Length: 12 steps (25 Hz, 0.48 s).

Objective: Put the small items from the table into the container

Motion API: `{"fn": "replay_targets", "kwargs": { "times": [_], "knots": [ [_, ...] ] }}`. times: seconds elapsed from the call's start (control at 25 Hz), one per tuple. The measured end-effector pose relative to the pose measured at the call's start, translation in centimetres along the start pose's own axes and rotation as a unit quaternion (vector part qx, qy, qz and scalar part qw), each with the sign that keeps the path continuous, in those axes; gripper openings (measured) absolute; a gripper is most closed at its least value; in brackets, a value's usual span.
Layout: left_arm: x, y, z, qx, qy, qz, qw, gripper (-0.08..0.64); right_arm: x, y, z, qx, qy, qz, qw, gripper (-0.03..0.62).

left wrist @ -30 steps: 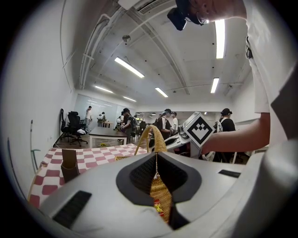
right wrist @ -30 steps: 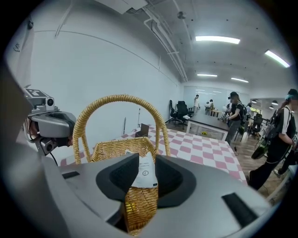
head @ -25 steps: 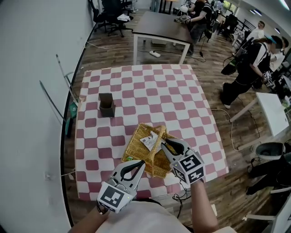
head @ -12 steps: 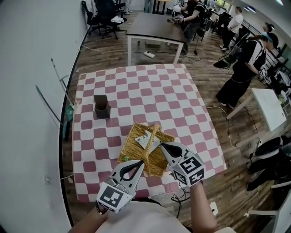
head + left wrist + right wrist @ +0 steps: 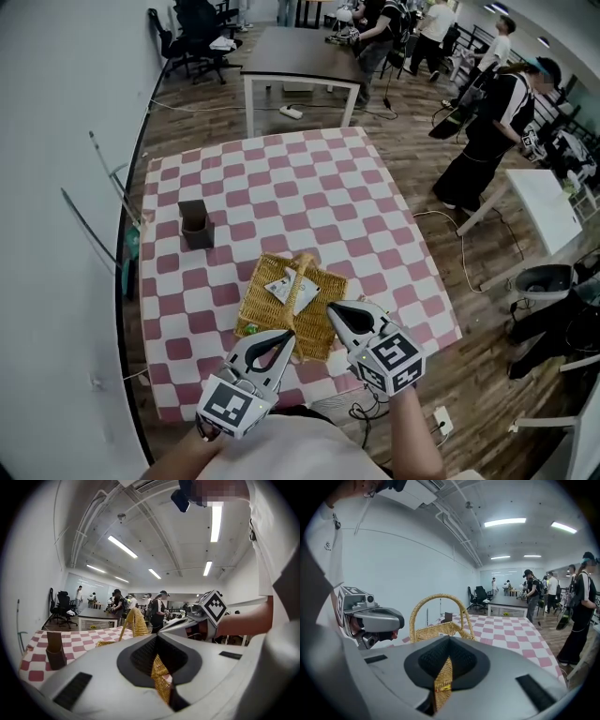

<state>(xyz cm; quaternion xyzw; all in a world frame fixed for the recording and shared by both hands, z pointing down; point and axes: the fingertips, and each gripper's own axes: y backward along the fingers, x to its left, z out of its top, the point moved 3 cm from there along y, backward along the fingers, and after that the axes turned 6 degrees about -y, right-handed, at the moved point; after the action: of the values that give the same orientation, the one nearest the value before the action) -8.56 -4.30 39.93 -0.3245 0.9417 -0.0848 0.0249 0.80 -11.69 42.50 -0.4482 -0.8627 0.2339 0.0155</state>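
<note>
A wicker basket (image 5: pixel 262 307) with an arched handle (image 5: pixel 302 279) sits near the front edge of the checkered table (image 5: pixel 281 187). A white packet (image 5: pixel 280 289) lies inside it. My left gripper (image 5: pixel 286 336) is shut on the basket's near rim, and wicker shows between its jaws in the left gripper view (image 5: pixel 161 686). My right gripper (image 5: pixel 330 309) is shut on the near right corner, with a strip of wicker pinched in the right gripper view (image 5: pixel 440 686). The handle (image 5: pixel 440 599) rises just beyond.
A small brown box (image 5: pixel 194 223) stands at the table's left side. A dark table (image 5: pixel 300 52) and office chairs are behind; several people stand at the right near a white table (image 5: pixel 544 202) and a bin (image 5: pixel 548 281). A white wall runs along the left.
My right gripper's jaws have gone from open to shut at the basket's near right corner. The left gripper has stayed at the near rim. The head view has shifted a little.
</note>
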Motion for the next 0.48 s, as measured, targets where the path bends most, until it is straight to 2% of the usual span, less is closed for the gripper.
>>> {"fn": "replay_targets", "kwargs": {
  "times": [0.2, 0.48],
  "knots": [
    [-0.4, -0.5, 0.2, -0.018, -0.021, -0.014, 0.9995, -0.014, 0.5, 1.8, 0.2, -0.020, -0.011, -0.008, 1.000, 0.000],
    [-1.1, -0.6, 0.3, -0.003, -0.006, -0.029, 0.9996, -0.015, 1.5, 3.6, -0.6, -0.032, -0.017, -0.010, 0.999, 0.000]
  ]
}}
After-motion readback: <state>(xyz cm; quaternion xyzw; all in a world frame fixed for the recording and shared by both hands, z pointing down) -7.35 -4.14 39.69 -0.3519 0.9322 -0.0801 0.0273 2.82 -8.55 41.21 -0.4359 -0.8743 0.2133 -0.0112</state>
